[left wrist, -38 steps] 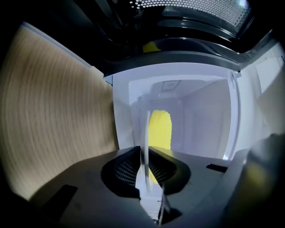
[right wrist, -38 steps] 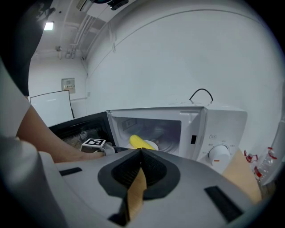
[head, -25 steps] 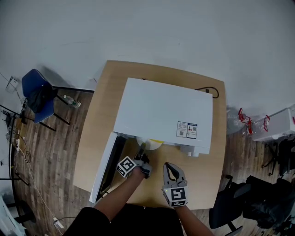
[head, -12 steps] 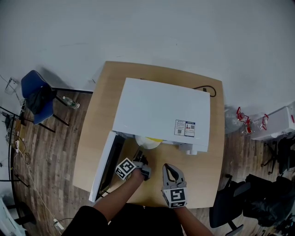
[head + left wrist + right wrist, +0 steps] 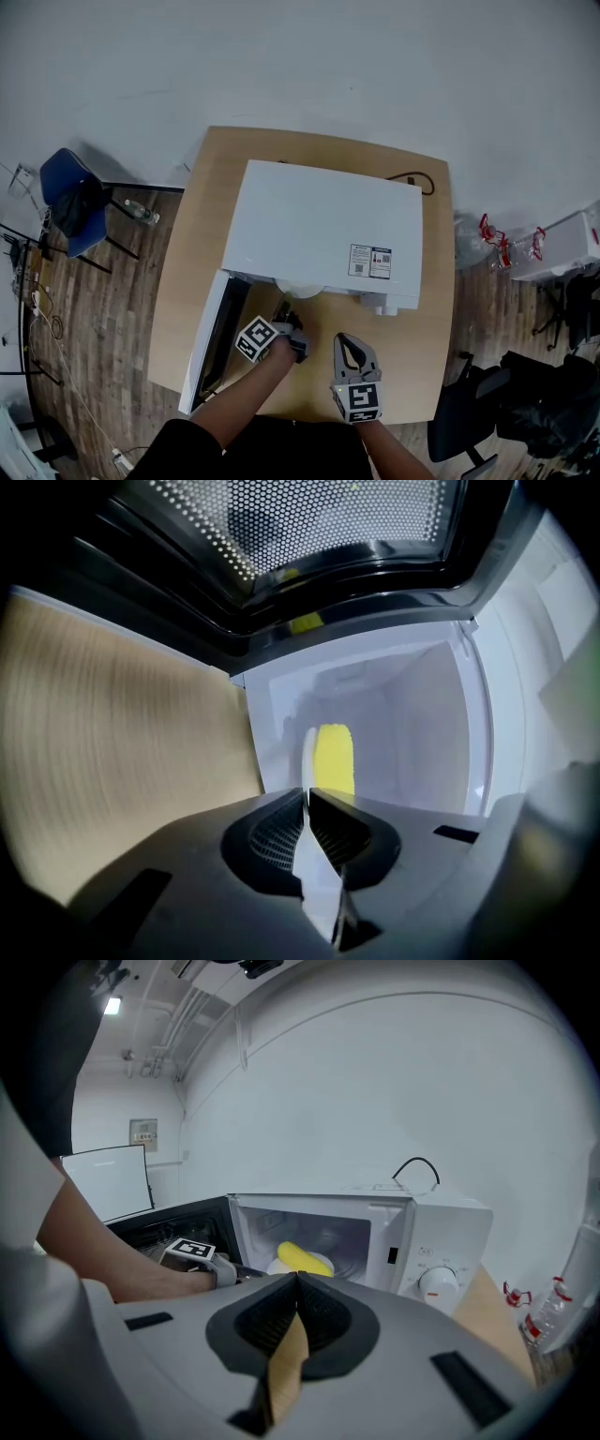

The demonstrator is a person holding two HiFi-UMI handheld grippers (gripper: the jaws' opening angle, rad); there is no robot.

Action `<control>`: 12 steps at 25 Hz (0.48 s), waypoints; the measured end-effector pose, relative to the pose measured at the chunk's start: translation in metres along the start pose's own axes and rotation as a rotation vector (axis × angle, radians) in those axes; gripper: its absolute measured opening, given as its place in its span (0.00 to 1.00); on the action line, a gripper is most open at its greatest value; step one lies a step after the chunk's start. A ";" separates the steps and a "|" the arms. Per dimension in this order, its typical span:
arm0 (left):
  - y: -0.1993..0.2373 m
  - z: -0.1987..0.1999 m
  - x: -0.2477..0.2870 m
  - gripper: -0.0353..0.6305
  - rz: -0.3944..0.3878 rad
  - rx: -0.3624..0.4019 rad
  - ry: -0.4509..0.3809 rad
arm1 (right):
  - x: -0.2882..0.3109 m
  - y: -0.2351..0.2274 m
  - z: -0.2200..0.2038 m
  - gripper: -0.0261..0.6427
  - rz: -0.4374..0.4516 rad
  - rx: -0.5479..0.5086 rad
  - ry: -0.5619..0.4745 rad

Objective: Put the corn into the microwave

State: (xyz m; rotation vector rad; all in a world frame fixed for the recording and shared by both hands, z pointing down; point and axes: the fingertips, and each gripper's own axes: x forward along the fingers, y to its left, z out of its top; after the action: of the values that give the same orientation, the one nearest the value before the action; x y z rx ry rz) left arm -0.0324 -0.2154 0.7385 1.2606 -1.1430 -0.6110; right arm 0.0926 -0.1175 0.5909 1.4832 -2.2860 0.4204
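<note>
A: Corn status?

B: The corn (image 5: 302, 1258) lies on a white plate (image 5: 279, 1267) inside the microwave (image 5: 319, 234), on the cavity floor. The door (image 5: 214, 328) hangs wide open at the left.

A: So it's placed. Left gripper?

B: The left gripper (image 5: 307, 791) sits at the mouth of the cavity, rolled on its side. Its jaws have just been closing and stand almost together, with only a thin slit between them. The plate's rim shows edge-on right at the tips and appears pinched between them. The corn itself is not touched.

A: Right one?

B: The right gripper (image 5: 298, 1281) is closed tight with nothing in it. It hovers over the table (image 5: 206, 225) in front of the microwave, well apart from the plate.

A: Progress call?

B: The main part looks done, since the corn is past the opening. In the head view a sliver of plate peeks out under the microwave's front edge, so the plate may sit near the front. Likely left: slide the plate deeper if needed, let go of the rim, and back the left gripper out. The task sentence doesn't ask for the door to be closed.

A: Risk?

B: A tug on the rim while backing out could drag the plate forward or roll the corn off.
</note>
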 end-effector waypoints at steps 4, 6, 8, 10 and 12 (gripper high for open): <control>-0.002 0.002 0.008 0.09 0.002 -0.007 -0.016 | 0.001 -0.008 0.000 0.13 -0.012 0.015 0.004; -0.004 0.004 0.013 0.09 -0.002 -0.005 -0.025 | 0.003 -0.012 0.002 0.13 -0.017 0.020 0.002; -0.004 0.004 0.019 0.09 0.000 -0.003 -0.024 | 0.005 -0.015 0.003 0.13 -0.019 0.021 -0.002; -0.004 0.004 0.023 0.09 0.008 -0.003 -0.024 | 0.006 -0.017 0.003 0.13 -0.019 0.020 -0.003; -0.005 0.004 0.026 0.09 0.009 -0.005 -0.027 | 0.006 -0.018 0.002 0.13 -0.020 0.021 0.001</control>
State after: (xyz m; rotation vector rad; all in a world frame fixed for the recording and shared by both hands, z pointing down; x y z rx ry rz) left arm -0.0254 -0.2407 0.7421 1.2456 -1.1684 -0.6257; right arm 0.1064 -0.1300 0.5921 1.5136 -2.2708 0.4407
